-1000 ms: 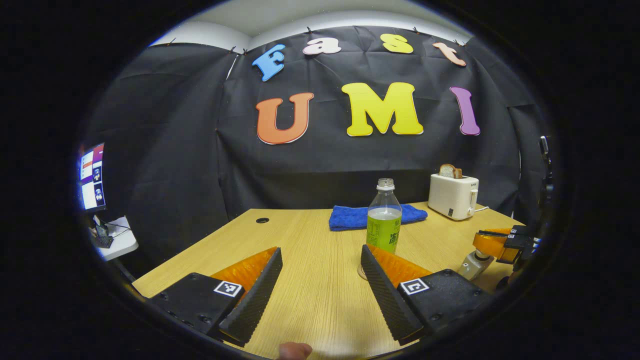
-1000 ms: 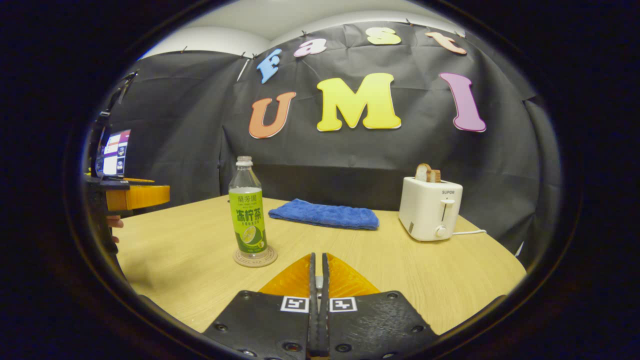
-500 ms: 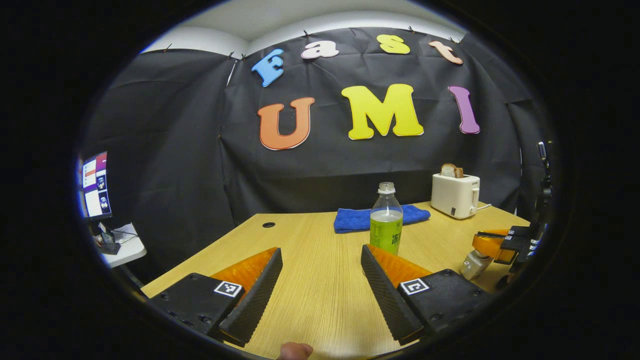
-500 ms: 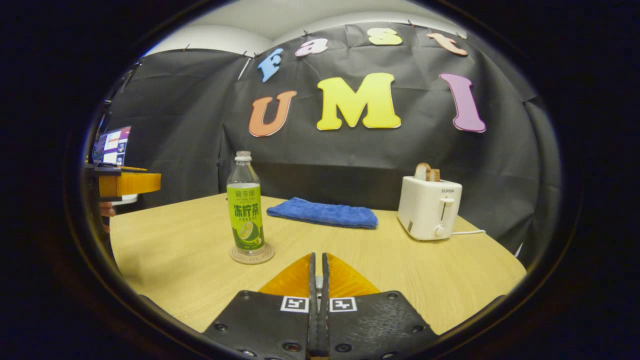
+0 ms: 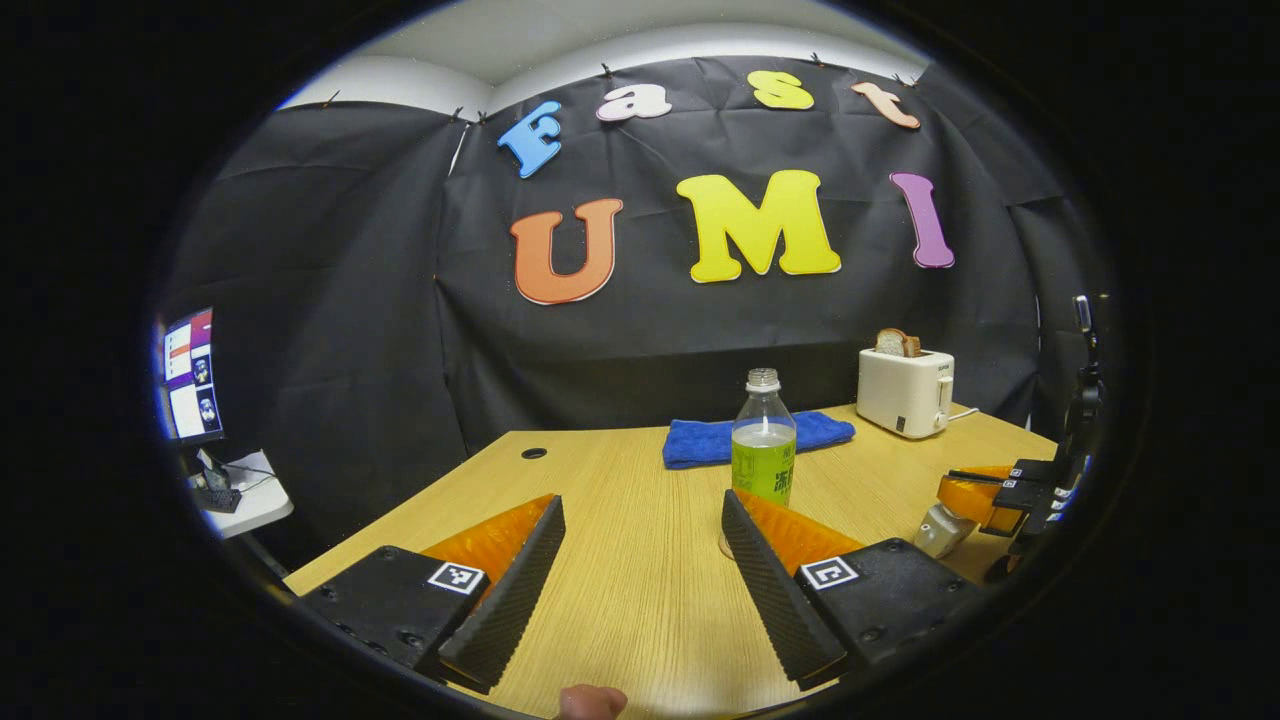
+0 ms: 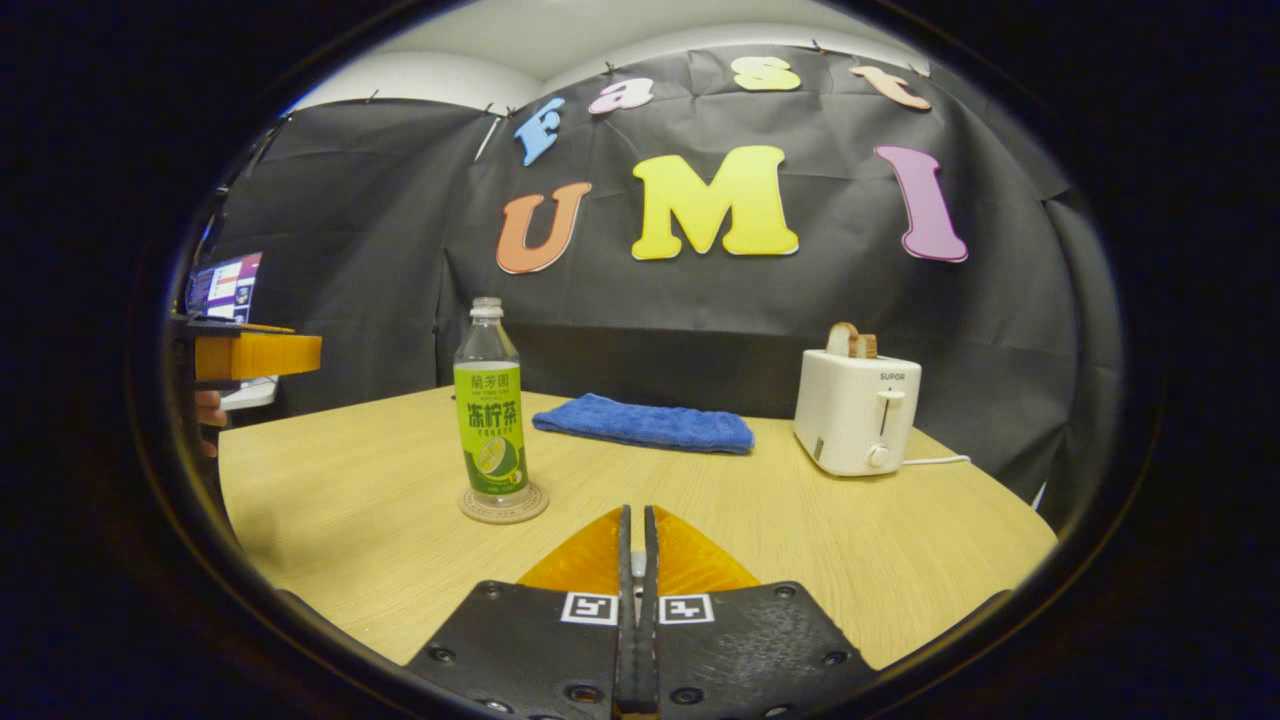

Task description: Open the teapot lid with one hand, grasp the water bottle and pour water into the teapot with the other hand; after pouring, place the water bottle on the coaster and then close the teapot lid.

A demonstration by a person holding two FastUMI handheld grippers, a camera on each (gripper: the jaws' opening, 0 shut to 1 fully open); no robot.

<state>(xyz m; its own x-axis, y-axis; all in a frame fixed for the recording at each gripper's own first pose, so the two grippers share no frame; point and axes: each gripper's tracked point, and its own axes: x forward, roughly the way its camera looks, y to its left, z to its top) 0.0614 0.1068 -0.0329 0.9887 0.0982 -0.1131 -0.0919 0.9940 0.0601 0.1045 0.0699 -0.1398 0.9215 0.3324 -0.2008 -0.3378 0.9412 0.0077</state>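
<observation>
The water bottle (image 5: 763, 450) (image 6: 490, 410), clear with a green label and no cap, stands upright on a round coaster (image 6: 503, 503). My left gripper (image 5: 640, 505) hovers open and empty over the table, short of the bottle. My right gripper (image 6: 637, 515) has its fingers pressed together with a pale sliver between them. In the left gripper view the right gripper (image 5: 950, 492) sits at the far right, with a pale grey-white piece, by its look the teapot lid (image 5: 938, 530), hanging from its tips. The left gripper (image 6: 300, 355) shows at the left edge of the right gripper view.
A folded blue cloth (image 6: 645, 425) lies at the back of the wooden table (image 6: 850, 540). A white toaster (image 6: 857, 412) with bread in it stands at the back right, its cord trailing right. A monitor (image 5: 188, 372) glows off the table's left side.
The left gripper has drawn back slightly, so the bottle looks a little smaller. The right gripper, fingers still together, has sunk a little. The bottle has stayed on the coaster.
</observation>
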